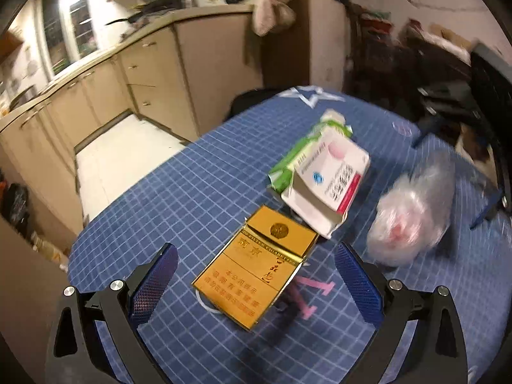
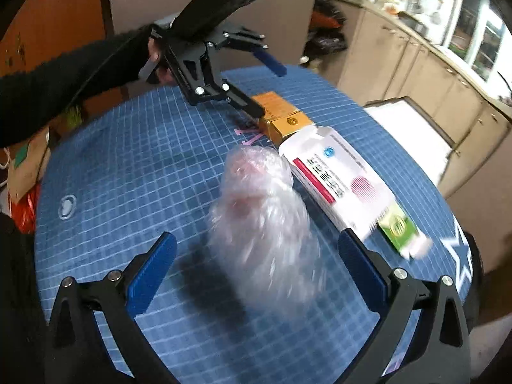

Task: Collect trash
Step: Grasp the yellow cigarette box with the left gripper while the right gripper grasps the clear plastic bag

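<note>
Approach step, nothing collected yet: your left gripper (image 1: 256, 284) hangs spread wide and empty with the gold cigarette pack (image 1: 252, 268) lying flat between its fingers, while your right gripper (image 2: 257, 272) is equally released around the crumpled clear plastic bag (image 2: 260, 224). Next, I judge, you lower each until the pads flank its item, then squeeze (the bag is soft and will crush). The white medicine box (image 2: 336, 182), propped on the green packet (image 1: 300, 156), lies just beyond both sets of fingertips.

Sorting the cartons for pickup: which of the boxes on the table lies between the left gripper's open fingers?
The flat gold cigarette box. The white-and-pink medicine carton and green-and-white carton lie farther off, beyond its fingertips.
</note>
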The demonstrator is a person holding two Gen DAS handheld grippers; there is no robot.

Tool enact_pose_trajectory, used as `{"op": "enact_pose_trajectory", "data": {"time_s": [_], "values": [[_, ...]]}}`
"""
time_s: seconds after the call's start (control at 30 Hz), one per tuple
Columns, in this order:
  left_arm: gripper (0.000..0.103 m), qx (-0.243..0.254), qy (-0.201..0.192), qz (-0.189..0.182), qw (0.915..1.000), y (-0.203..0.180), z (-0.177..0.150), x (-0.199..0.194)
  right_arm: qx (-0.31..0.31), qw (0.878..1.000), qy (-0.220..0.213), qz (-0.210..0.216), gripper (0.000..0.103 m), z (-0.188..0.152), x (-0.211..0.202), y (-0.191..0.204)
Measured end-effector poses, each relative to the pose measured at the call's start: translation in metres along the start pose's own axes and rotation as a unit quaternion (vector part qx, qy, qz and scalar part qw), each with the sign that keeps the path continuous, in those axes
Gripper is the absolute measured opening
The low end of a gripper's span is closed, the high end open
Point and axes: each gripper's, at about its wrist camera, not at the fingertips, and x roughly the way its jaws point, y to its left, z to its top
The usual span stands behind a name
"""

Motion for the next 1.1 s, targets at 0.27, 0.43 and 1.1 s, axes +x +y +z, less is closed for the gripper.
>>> {"op": "enact_pose_trajectory", "data": {"time_s": [0.27,0.43,1.1], "values": [[0.094,0.055,0.032,-0.033,0.9974,-0.005,-0.011,0.038,0.019,0.996,0.052,0.072,0.067,0.016,0.044,-0.015],[0.067,0.039,0.009,-0.015,0.9991,-0.007,-0.016,0.03,0.041,0.997,0.03,0.058,0.054,0.008,0.04,-0.011],[0.059,-0.209,-0.07,0.183,0.9581,-0.16,-0.052,-0.111,0.328,0.933,-0.137,-0.047,0.047,-0.089,-0.082,0.097]]}}
